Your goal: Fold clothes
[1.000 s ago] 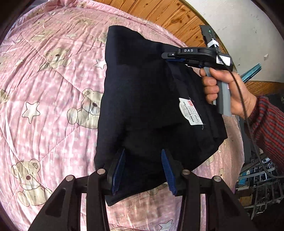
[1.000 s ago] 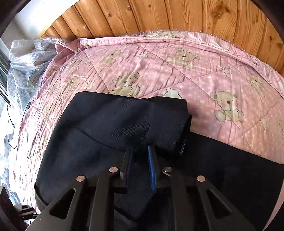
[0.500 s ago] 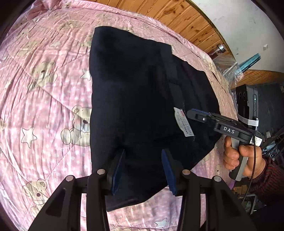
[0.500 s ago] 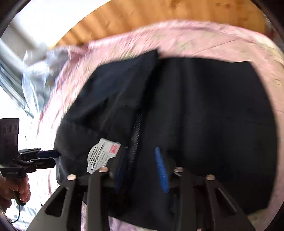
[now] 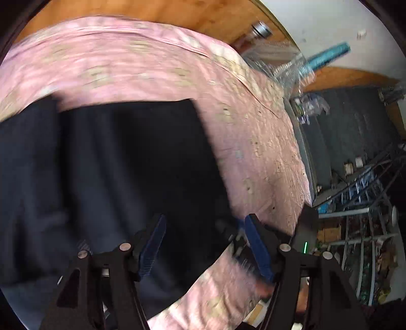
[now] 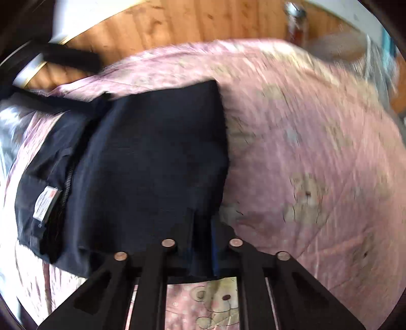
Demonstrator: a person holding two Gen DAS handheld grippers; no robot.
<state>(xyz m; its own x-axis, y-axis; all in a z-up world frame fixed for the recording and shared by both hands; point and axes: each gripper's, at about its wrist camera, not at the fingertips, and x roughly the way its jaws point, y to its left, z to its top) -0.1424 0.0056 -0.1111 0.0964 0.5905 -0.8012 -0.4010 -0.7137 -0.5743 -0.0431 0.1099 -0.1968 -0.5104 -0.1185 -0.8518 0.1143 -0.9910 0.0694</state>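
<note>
1. The dark garment (image 6: pixel 152 157) lies folded on the pink bear-print quilt (image 6: pixel 317 152), which backs onto the wooden wall (image 6: pixel 177 22).
2. Your right gripper (image 6: pixel 201 241) sits at the garment's near edge, fingers pinched together on a fold of the fabric.
3. Your left gripper (image 5: pixel 205 243) hangs over the garment's near right corner, blue pads (image 5: pixel 152 243) spread apart, holding nothing.
4. A white label (image 6: pixel 45 203) shows on the garment's left side.
5. Both views are motion-blurred.
</note>
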